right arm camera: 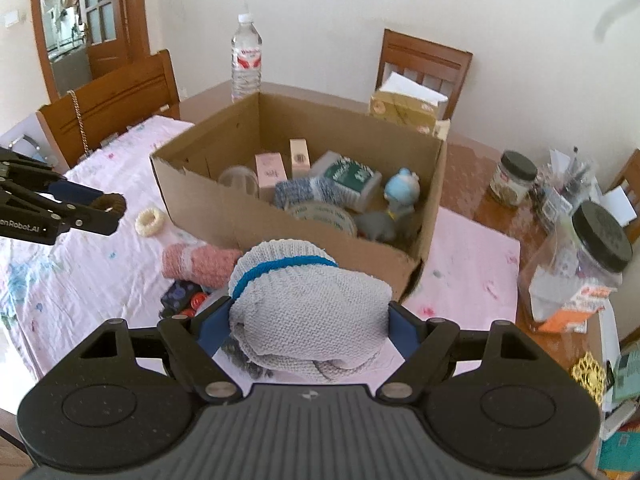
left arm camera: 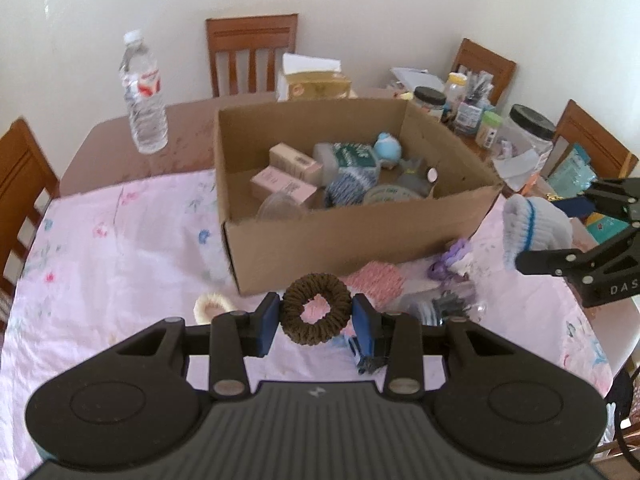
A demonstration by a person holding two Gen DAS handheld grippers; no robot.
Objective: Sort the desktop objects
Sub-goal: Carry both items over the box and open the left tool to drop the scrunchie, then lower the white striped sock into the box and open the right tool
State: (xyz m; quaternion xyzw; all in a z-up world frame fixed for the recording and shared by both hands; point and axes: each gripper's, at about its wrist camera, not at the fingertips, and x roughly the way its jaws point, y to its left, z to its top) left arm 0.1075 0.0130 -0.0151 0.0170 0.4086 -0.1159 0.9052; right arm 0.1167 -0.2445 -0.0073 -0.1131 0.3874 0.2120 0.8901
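My left gripper [left arm camera: 316, 314] is shut on a brown knitted ring [left arm camera: 316, 308] and holds it above the pink cloth, just in front of the cardboard box [left arm camera: 352, 232]. It also shows at the left of the right wrist view [right arm camera: 108, 210]. My right gripper [right arm camera: 308, 320] is shut on a grey knitted sock with a blue stripe [right arm camera: 308, 304], held near the box's front corner [right arm camera: 320, 240]. That sock shows in the left wrist view [left arm camera: 532, 228] at the right. The box holds several items: small pink boxes [left arm camera: 280, 184], a blue toy [left arm camera: 388, 148], a knitted piece.
On the cloth lie a cream ring [right arm camera: 150, 221], a pink knitted piece [right arm camera: 200, 264], a purple item [left arm camera: 452, 258] and dark small things. A water bottle [left arm camera: 144, 92] stands behind the box. Jars [right arm camera: 592, 248] and clutter crowd the right side. Chairs [left arm camera: 252, 52] surround the table.
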